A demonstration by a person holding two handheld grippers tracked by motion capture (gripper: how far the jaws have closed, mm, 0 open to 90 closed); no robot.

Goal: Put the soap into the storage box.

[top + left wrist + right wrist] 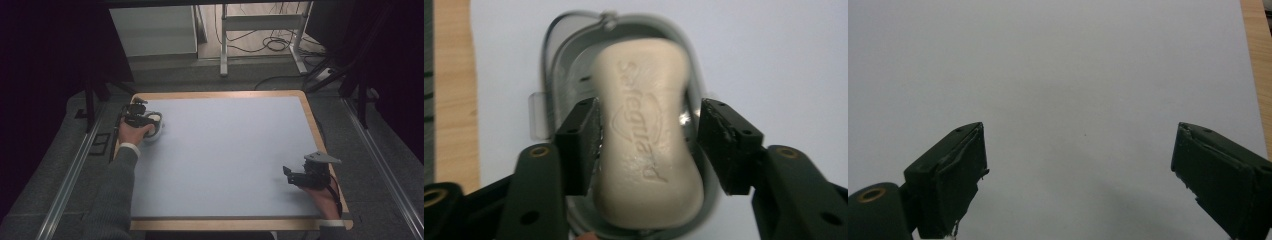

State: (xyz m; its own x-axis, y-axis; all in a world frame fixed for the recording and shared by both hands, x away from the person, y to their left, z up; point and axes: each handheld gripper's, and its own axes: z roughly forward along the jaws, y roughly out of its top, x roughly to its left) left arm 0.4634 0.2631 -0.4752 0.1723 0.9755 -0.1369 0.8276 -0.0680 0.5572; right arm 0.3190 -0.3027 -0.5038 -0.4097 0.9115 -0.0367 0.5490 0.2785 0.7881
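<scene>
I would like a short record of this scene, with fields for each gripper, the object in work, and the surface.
left gripper: at the far left corner of the mat, jaws on both sides of the soap bar, left jaw at its edge, right jaw apart by a small gap
soap bar: cream, with embossed lettering, lying in the soap dish
soap dish: clear oval, on the mat
right gripper: near the right edge, jaws wide open, nothing between them
mat: pale blue, on a wooden table
</scene>
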